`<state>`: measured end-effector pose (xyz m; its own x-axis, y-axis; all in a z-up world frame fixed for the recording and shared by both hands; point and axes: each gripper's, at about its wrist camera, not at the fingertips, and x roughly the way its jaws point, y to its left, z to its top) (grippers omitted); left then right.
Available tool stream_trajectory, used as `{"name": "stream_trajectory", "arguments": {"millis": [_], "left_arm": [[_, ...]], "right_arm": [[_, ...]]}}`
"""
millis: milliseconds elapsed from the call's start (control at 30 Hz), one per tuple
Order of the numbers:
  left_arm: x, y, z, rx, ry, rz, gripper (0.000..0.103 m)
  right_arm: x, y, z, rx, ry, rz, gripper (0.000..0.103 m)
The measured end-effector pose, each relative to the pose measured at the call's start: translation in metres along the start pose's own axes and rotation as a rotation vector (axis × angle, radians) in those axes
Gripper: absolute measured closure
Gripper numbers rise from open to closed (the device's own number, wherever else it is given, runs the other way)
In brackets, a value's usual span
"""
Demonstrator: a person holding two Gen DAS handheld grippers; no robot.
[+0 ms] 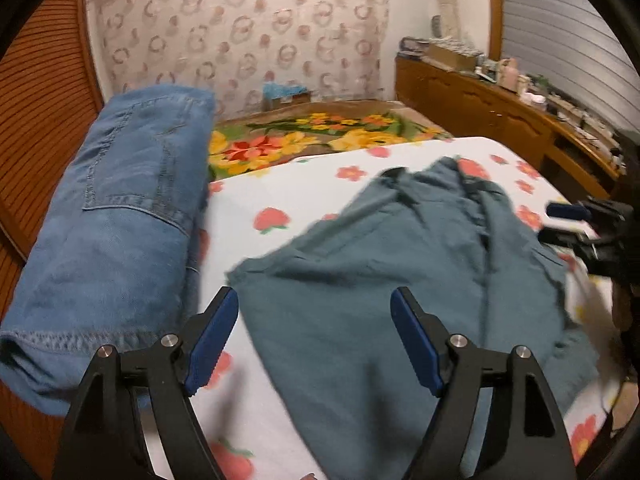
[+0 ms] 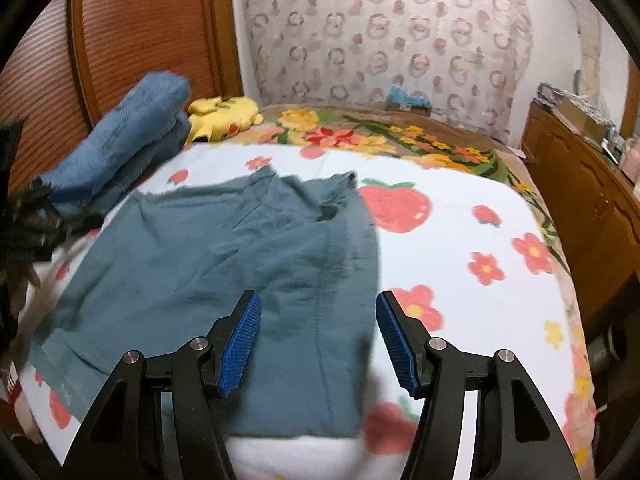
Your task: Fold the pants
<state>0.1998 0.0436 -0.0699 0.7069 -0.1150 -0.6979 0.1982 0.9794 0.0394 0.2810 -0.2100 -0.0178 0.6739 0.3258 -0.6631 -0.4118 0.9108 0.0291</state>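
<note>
Teal pants (image 2: pixel 224 276) lie apparently untouched below open right gripper (image 2: pixel 318 316).

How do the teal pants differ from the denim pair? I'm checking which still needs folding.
The teal pants lie spread and rumpled across the middle of the blanket; the denim pants sit as a thick folded bundle at its edge. The teal cloth looks thin and plain; the denim shows stitched seams and a pocket. Neither is held.

Left tongs (image 1: pixel 314 338) and right tongs (image 2: pixel 318 342) look alike: black plastic arms with triangular cut-outs, each tipped by a blue ribbed pad (image 2: pixel 240 346). Two silver screw heads (image 1: pixel 457 340) sit on each arm behind the pads
</note>
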Motion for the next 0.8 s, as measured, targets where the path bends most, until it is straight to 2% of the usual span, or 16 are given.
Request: {"name": "stream_trajectory", "arguments": {"millis": [167, 467, 533, 633, 700, 767, 800], "left_arm": [[-0.02, -0.017, -0.013, 0.009, -0.024, -0.045, 0.024], [-0.035, -0.037, -0.042, 0.018, -0.01, -0.091, 0.026], [-0.037, -0.041, -0.05, 0.016, 0.0, -0.097, 0.028], [-0.042, -0.047, -0.061, 0.015, 0.007, -0.105, 0.031], [-0.045, -0.05, -0.067, 0.01, 0.014, -0.113, 0.041], [-0.046, -0.054, -0.074, 0.007, 0.023, -0.125, 0.044], [-0.047, -0.056, -0.076, 0.004, 0.026, -0.126, 0.049]], "right_arm": [[-0.018, -0.015, -0.009, 0.039, -0.024, -0.022, 0.041], [-0.031, -0.005, -0.029, 0.049, -0.033, -0.019, 0.041], [-0.037, -0.005, -0.034, 0.047, -0.032, -0.013, 0.046], [-0.041, -0.003, -0.043, 0.041, -0.029, 0.004, 0.048], [-0.042, -0.002, -0.047, 0.037, -0.031, 0.004, 0.054], [-0.041, -0.002, -0.05, 0.038, -0.028, 0.006, 0.054], [-0.041, -0.002, -0.051, 0.04, -0.029, 0.016, 0.057]]}}
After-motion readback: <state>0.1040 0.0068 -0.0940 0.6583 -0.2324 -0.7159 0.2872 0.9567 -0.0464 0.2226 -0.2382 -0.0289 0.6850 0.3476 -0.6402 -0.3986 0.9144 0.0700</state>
